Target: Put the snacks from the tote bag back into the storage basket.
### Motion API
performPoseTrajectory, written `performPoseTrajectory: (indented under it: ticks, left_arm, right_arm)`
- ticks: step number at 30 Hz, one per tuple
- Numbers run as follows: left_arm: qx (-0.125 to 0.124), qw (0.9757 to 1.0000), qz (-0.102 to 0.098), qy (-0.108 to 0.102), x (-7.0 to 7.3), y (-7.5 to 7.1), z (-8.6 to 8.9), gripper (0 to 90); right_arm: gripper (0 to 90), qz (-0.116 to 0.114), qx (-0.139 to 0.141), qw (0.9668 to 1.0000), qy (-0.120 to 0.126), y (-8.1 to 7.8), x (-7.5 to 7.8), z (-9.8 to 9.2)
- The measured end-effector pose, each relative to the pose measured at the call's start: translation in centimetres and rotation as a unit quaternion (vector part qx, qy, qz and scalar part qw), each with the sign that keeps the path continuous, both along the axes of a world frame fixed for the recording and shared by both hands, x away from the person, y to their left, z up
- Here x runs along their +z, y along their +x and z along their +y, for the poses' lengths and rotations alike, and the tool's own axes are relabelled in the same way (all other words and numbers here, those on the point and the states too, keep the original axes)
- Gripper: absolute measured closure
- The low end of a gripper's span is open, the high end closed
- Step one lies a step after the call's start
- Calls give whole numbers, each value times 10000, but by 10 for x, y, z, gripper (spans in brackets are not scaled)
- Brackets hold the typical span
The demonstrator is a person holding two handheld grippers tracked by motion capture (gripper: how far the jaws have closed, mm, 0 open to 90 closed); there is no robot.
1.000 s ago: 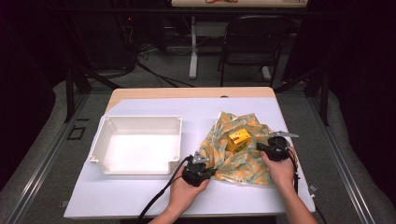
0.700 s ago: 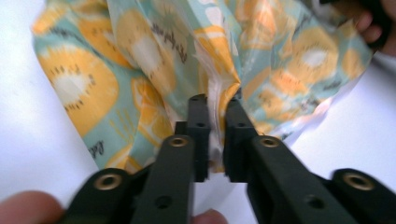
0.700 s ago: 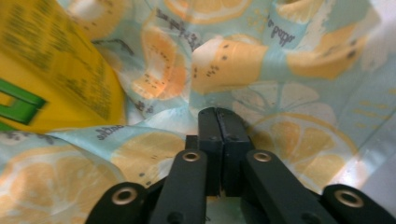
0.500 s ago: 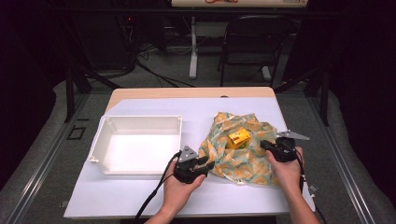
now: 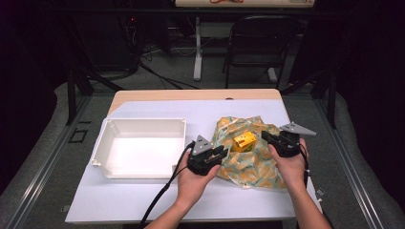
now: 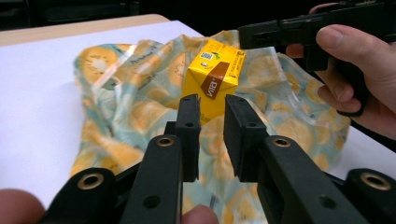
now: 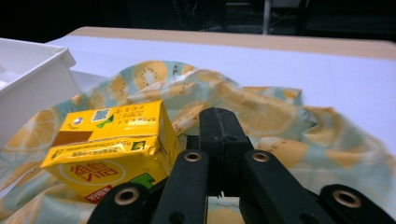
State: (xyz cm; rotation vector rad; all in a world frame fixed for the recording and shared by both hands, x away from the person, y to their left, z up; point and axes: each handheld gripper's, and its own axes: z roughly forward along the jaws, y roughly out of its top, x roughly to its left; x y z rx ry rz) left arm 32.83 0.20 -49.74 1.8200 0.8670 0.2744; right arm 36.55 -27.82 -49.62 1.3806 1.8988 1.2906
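A yellow juice carton (image 5: 244, 141) lies on a crumpled cloth with a lemon print (image 5: 248, 167) at the table's right centre. My left gripper (image 5: 222, 152) hovers at the cloth's left edge and points at the carton (image 6: 212, 74). Its jaws (image 6: 212, 135) have just been closing and keep a narrow gap with nothing between them. My right gripper (image 5: 264, 137) hovers over the cloth's right side. In the right gripper view its jaws (image 7: 219, 123) are pressed together and empty, just right of the carton (image 7: 112, 140).
An empty white tray (image 5: 138, 121) sits on the white table cover to the left of the cloth. Its corner (image 7: 32, 70) is close to the carton. A chair (image 5: 260, 43) and cables stand beyond the table's far edge.
Both hands have risen from the cloth's near edges and now hover higher beside the carton. The left jaws opened a little, then narrowed again. The cloth and carton lie as before.
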Motion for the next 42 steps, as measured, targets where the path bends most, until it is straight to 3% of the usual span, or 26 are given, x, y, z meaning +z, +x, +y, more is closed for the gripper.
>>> performPoseTrajectory:
  ticks: [3,6,7,15,19,26,27,28,30,33,35,38,42]
  left_arm:
    - [70,9995,207,245,-15,14,-15,797]
    - [59,9976,572,376,-31,22,-26,857]
    - [50,9975,579,413,-35,22,-28,900]
    - [217,9954,711,597,-41,29,-43,900]
    - [259,9951,741,606,-41,31,-42,900]
    - [318,9943,856,542,-39,38,-41,900]
    - [412,9944,795,560,-39,39,-42,900]
    - [306,9942,850,591,-38,40,-41,900]
    - [324,9941,864,571,-38,41,-41,900]
    - [276,9946,861,516,-37,40,-39,900]
    - [314,9952,800,465,-35,35,-36,900]
    - [248,9948,807,573,-36,23,-33,900]
    - [250,9931,884,733,-46,16,-32,900]
  right_arm:
    - [900,188,-13,9998,96,8,-12,5]
    - [900,326,5,9995,25,11,-20,8]
    - [900,359,26,9993,20,13,-25,11]
    - [900,443,227,9988,39,11,-33,17]
    - [900,520,256,9981,204,8,-34,13]
    - [900,585,353,9976,124,-4,-31,17]
    - [900,603,320,9976,126,-6,-31,17]
    - [900,601,334,9975,131,-8,-30,17]
    - [900,608,350,9974,161,-11,-29,17]
    - [900,530,452,9975,127,-15,-28,15]
    - [900,314,364,9988,66,-19,-23,13]
    - [752,-155,324,9992,165,-27,-12,6]
    - [568,-459,507,9971,323,-31,-6,1]
